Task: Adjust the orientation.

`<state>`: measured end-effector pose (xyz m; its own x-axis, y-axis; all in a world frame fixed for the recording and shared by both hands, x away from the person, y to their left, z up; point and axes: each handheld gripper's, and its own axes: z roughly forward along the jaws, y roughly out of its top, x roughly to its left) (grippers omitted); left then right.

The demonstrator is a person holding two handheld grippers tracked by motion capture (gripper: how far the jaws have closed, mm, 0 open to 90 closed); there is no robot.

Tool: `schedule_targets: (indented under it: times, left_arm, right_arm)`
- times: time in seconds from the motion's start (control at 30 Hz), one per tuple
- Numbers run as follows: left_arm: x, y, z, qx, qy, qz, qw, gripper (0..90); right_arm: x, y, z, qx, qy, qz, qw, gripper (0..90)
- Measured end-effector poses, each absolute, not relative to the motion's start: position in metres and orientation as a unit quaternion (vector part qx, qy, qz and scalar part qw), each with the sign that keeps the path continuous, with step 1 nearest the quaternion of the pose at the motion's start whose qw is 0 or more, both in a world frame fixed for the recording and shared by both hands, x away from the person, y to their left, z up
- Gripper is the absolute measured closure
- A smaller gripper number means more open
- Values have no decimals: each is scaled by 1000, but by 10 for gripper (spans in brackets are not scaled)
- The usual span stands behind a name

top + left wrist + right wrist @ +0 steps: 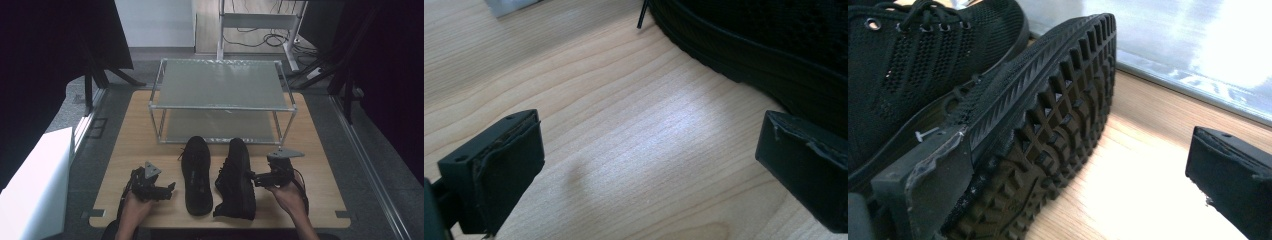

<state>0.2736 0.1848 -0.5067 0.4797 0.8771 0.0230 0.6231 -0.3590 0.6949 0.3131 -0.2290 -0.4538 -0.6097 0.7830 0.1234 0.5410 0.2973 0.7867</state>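
Observation:
Two black mesh shoes lie side by side on the wooden table (310, 150). The left shoe (196, 175) stands upright; the right shoe (236, 180) is tipped on its side, sole toward my right gripper (255, 178). That gripper is open, and the lugged sole (1048, 135) sits just ahead of it, with one jaw against the shoe's edge. A laced mesh upper (908, 60) shows beyond that edge. My left gripper (162, 191) is open over bare wood beside the left shoe, whose side (774, 55) runs past one jaw.
A two-tier metal rack (220, 107) stands behind the shoes, its lower shelf (1198, 50) close to their toes. A white box (35, 175) sits off the table's left side. Dark curtains and frame legs flank the table.

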Motion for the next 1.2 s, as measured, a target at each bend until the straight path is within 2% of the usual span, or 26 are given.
schedule_targets:
  times: [0.37, 0.83, 1.2]
  left_arm:
    - [274, 184, -508, 802, 470, 198, 311, 0]
    - [275, 184, -508, 802, 471, 195, 312, 0]
    - [274, 184, -507, 801, 474, 188, 314, 0]
  right_arm:
    - [307, -267, -455, 450, 771, 419, 166, 3]
    - [306, -306, -475, 492, 762, 383, 177, 124]
    - [309, -325, -488, 515, 752, 382, 153, 89]
